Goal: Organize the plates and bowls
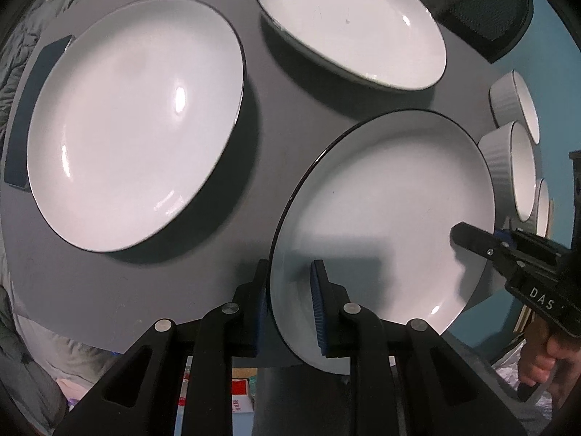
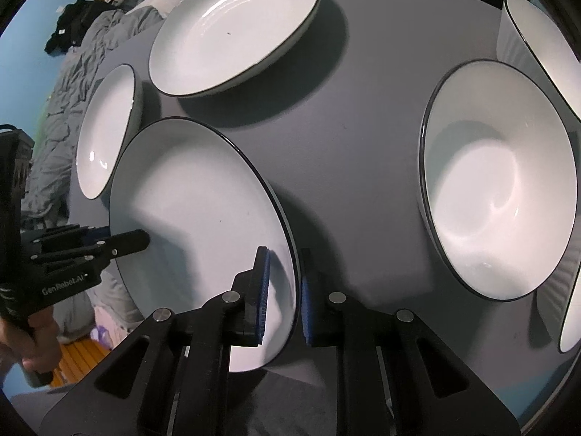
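A white plate with a dark rim point(image 1: 385, 218) is held tilted above the grey table point(image 1: 283, 116). My left gripper point(image 1: 288, 301) straddles its left rim, one finger on each side, closed on it. My right gripper point(image 2: 285, 298) straddles the opposite rim of the same plate point(image 2: 196, 218) the same way. Each gripper shows in the other's view: the right one point(image 1: 483, 245), the left one point(image 2: 123, 243). Two more white plates point(image 1: 138, 123) point(image 1: 348, 25) lie on the table. White ribbed bowls point(image 1: 515, 170) point(image 2: 501, 181) stand at the right.
A dark blue flat object point(image 1: 32, 109) lies under the far left plate's edge. A black mesh chair point(image 1: 483, 11) stands behind the table. A bed with grey covers point(image 2: 83, 54) is to the left. Another bowl point(image 2: 541, 47) stands at the far right.
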Available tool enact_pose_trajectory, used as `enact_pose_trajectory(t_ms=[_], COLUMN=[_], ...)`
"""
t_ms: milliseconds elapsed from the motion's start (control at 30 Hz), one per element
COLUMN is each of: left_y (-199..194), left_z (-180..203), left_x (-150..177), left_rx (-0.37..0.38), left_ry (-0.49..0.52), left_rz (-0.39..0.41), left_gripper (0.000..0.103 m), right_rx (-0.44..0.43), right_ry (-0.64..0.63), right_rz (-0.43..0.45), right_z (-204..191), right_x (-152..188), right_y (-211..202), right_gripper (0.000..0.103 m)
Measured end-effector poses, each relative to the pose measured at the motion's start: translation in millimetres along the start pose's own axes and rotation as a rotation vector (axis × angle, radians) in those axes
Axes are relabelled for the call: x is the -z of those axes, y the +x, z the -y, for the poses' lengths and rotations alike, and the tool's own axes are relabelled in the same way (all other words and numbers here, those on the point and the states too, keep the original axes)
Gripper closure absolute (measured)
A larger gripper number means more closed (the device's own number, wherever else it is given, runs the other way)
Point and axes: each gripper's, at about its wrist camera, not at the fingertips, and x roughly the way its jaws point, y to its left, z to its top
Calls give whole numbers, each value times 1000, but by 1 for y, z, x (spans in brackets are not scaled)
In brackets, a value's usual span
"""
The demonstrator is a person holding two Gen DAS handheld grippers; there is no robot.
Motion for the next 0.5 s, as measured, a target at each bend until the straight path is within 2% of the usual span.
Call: enact_pose_trajectory(t_ms=[367,500], left_y=[-25,-30], left_z=[27,24], left_x=[-33,-50], left_rx=[-2,-11], left_ry=[14,17], left_rz=[63,82], left_gripper=[82,82], right_rx=[-20,-18], right_ry=[28,29], right_rz=[43,58], right_z=[12,14], right_x=[-15,-30], right_y=[-24,-29], right_gripper=[88,88])
